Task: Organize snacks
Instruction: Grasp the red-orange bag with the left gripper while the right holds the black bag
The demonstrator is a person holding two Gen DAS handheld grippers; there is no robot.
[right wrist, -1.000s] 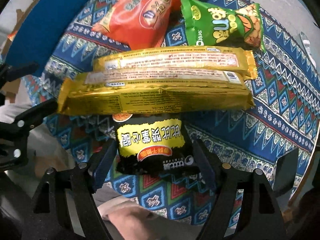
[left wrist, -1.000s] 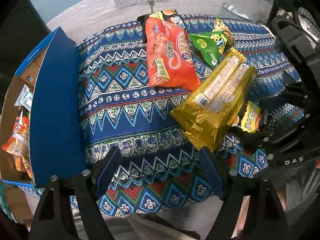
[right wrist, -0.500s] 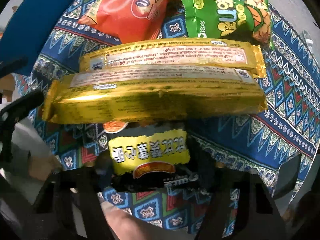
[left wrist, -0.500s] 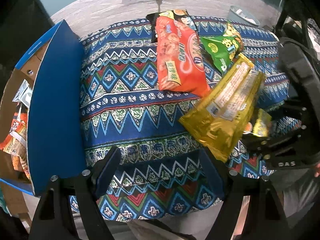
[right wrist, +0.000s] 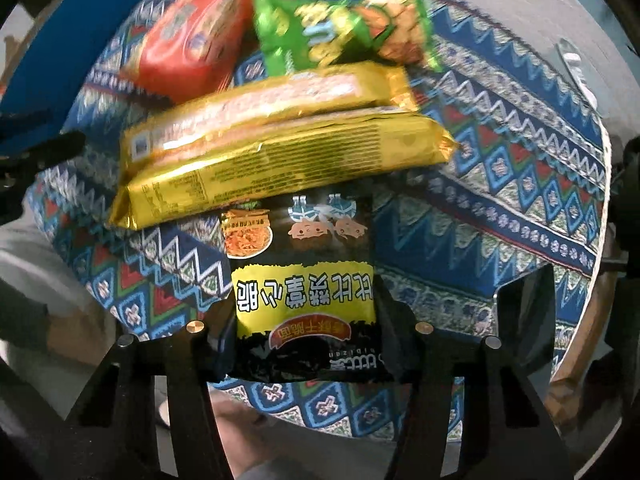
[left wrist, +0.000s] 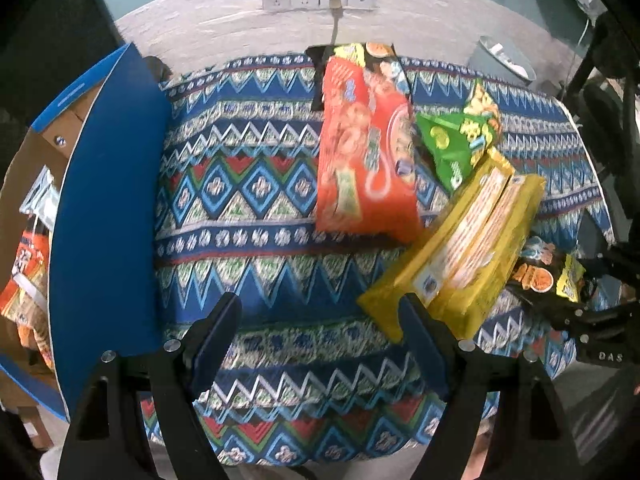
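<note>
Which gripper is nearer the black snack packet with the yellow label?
Right. The right gripper is closing with that black snack packet between its fingers; the left gripper hangs open over bare cloth beside it.

A tabletop [left wrist: 256, 208] draped in a blue zigzag-patterned cloth is carrying the snacks. An orange snack bag [left wrist: 366, 152] is lying flat near its far side, with a green bag [left wrist: 460, 140] just beside it. Two yellow packets [left wrist: 460, 256] are resting side by side, overlapping the orange bag's near corner. A blue-sided cardboard box [left wrist: 104, 216] is standing at its left edge.
</note>
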